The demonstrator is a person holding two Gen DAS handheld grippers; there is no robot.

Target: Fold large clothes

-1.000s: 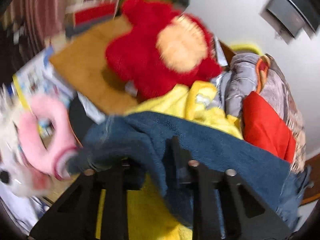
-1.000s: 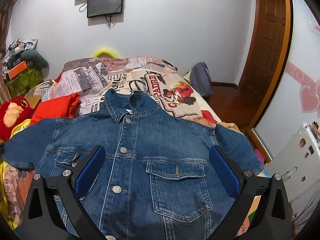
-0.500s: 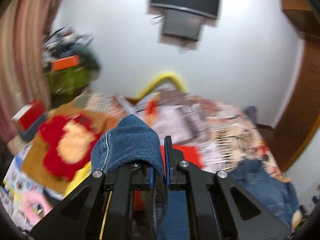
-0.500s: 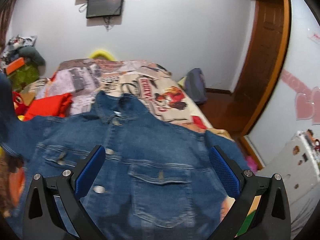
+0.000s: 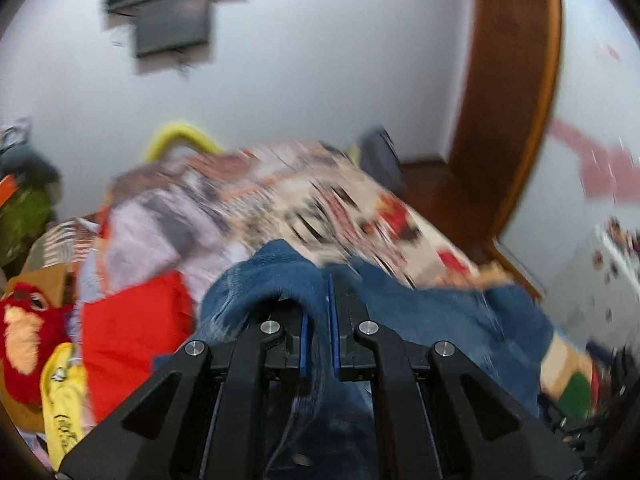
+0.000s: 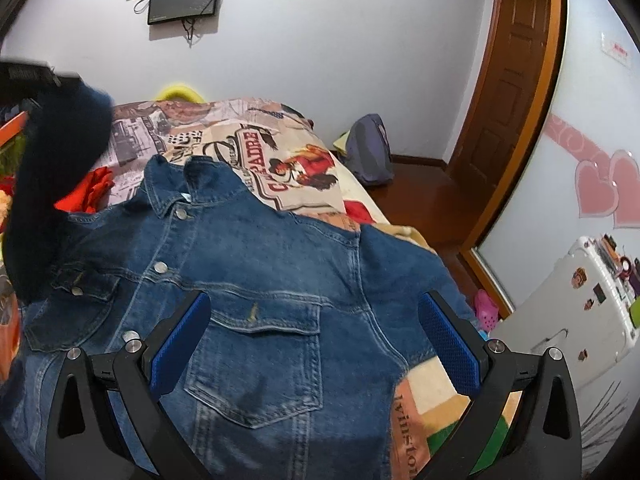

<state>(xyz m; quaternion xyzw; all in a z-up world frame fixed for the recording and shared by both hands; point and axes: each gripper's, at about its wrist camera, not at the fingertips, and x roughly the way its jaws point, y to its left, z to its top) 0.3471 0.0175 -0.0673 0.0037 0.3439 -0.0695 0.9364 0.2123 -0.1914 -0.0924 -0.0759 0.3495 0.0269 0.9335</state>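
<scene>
A blue denim jacket (image 6: 256, 264) lies front-up on the bed, collar toward the far wall. My left gripper (image 5: 319, 320) is shut on the jacket's left sleeve (image 5: 276, 276) and holds it lifted above the bed. In the right wrist view that raised sleeve (image 6: 52, 184) hangs dark at the left over the jacket's shoulder. My right gripper (image 6: 314, 332) is open and empty, hovering over the jacket's chest pocket, fingers apart on either side of it.
A printed bedspread (image 6: 272, 152) covers the bed. A red garment (image 5: 132, 328), a yellow cloth (image 5: 64, 392) and a red plush toy (image 5: 24, 328) lie at the left. A backpack (image 6: 368, 152), a wooden door (image 6: 516, 92) and a white fridge (image 6: 580, 304) are at the right.
My left gripper has lifted the sleeve and swung it rightward, from over the plush toys to above the jacket body. My right gripper has stayed open over the jacket.
</scene>
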